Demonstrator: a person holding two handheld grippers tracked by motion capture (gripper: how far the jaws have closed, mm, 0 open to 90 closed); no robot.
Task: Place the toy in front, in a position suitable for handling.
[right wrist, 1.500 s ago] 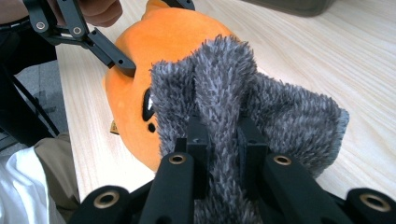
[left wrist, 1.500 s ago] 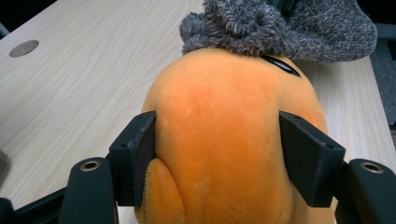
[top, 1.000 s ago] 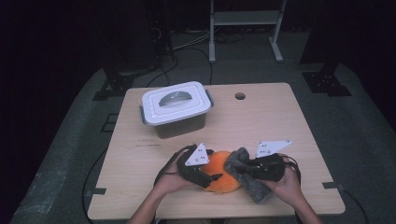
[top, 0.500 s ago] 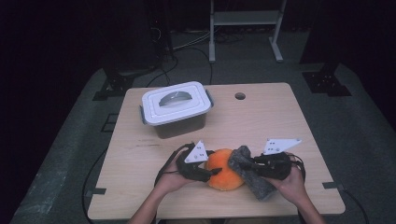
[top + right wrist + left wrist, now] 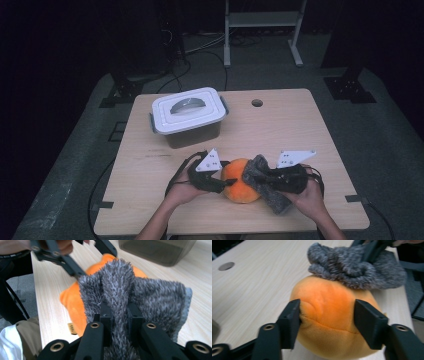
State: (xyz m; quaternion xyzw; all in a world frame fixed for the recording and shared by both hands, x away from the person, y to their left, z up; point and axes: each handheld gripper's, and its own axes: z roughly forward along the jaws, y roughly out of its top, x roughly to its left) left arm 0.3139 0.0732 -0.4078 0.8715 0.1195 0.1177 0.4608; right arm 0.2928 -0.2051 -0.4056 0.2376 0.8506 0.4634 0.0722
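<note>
A round orange plush toy (image 5: 239, 182) lies near the table's front edge. My left gripper (image 5: 225, 182) comes at it from the left. Its jaws have just been closing with the plush (image 5: 329, 307) between them, and the pads now dent its sides. A grey fuzzy cloth (image 5: 272, 195) drapes over the toy's right side. My right gripper (image 5: 260, 177) is shut on a bunched fold of that cloth (image 5: 150, 295), with the orange toy (image 5: 72, 302) beneath and behind it.
A white-lidded plastic box (image 5: 187, 115) stands closed at the back left of the wooden table (image 5: 310, 130). A round cable hole (image 5: 257, 103) sits near the far edge. A metal stand (image 5: 262, 20) rises on the floor beyond.
The left gripper's jaws have closed in onto the orange plush. The right gripper and the grey cloth have shifted slightly to the right over the toy.
</note>
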